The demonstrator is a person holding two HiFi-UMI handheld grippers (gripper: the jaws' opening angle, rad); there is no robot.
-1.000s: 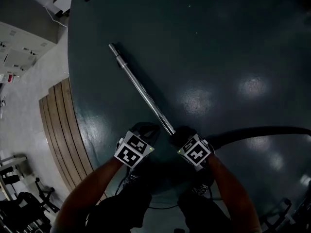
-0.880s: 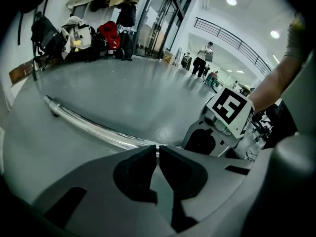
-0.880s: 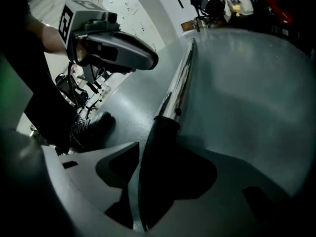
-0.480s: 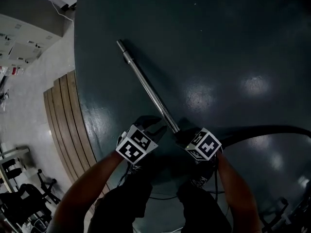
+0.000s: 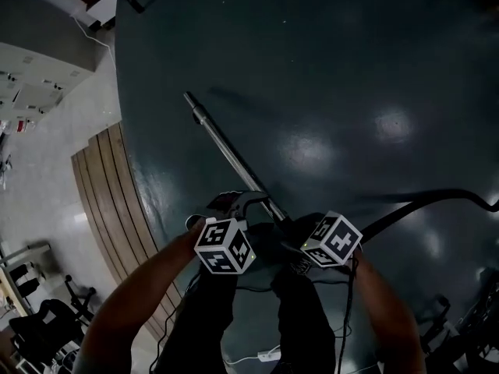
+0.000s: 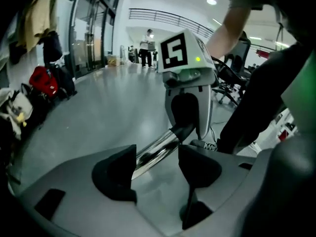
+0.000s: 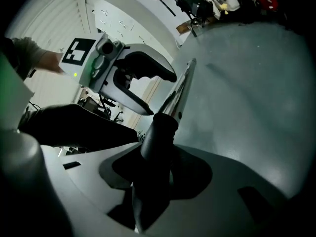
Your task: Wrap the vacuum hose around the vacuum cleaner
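Note:
A chrome wand tube (image 5: pixel 230 153) runs from the far left toward me over the dark floor. It ends in a black handle (image 7: pixel 158 147), from which the black hose (image 5: pixel 421 201) trails off to the right. My right gripper (image 5: pixel 298 231) is shut on that handle, which fills the gap between its jaws (image 7: pixel 155 174). My left gripper (image 5: pixel 236 203) straddles the tube just ahead of the handle. Its jaws are opening, and the tube (image 6: pixel 158 149) lies between the pads (image 6: pixel 118 172) without being pressed. The vacuum cleaner body is out of view.
The dark glossy floor (image 5: pixel 327 68) spreads ahead and to the right. A curved strip of wooden slats (image 5: pixel 101 201) borders it on the left, with pale floor beyond. Thin cables and a white plug strip (image 5: pixel 265 355) lie by my feet. Chairs (image 5: pixel 39 326) stand at the lower left.
The left gripper's jaws have gone from shut to wide apart and now sit around the tube. Both grippers have drawn nearer to me with the wand, and the hose has lifted at the right.

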